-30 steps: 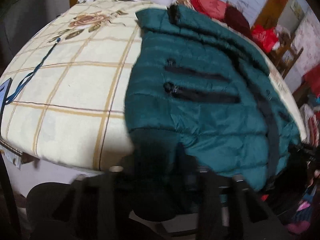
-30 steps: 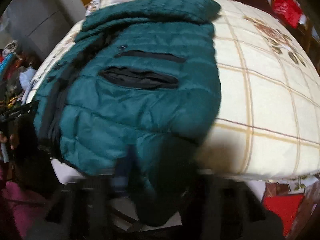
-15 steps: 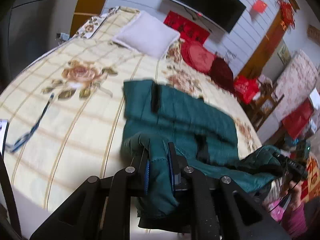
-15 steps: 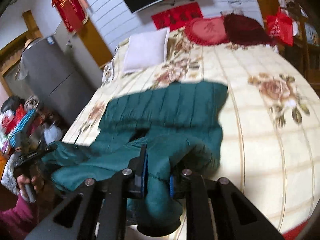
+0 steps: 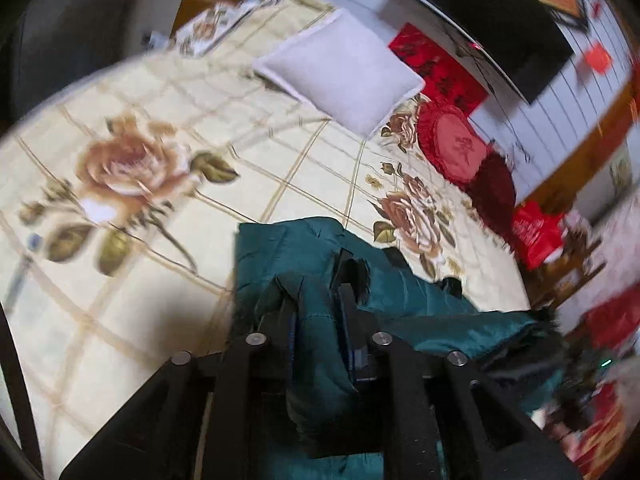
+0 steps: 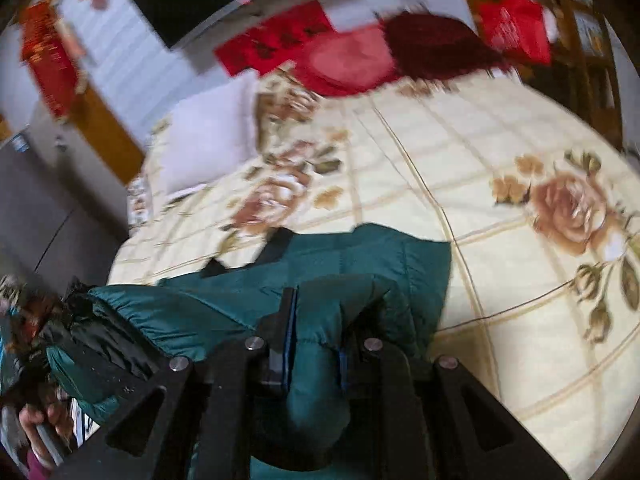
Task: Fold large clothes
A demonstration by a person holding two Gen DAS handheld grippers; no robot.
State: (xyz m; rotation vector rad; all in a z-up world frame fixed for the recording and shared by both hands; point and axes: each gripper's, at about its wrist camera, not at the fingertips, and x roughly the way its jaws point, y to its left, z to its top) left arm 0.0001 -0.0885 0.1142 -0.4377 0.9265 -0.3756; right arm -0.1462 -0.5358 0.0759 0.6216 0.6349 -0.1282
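Left gripper (image 5: 316,316) and right gripper (image 6: 316,320) are each clamped on a bunched fold of the green jacket (image 5: 400,300). Beyond both, the jacket is draped, half doubled, on the floral bedspread (image 5: 160,240). Risk noted: slippery padded fabric could be pulled free, so the fold would be skewed.

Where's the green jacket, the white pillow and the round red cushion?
green jacket (image 5: 420,300): left wrist view, quilted body.
white pillow (image 5: 344,68): left wrist view, middle.
round red cushion (image 5: 456,146): left wrist view, centre.
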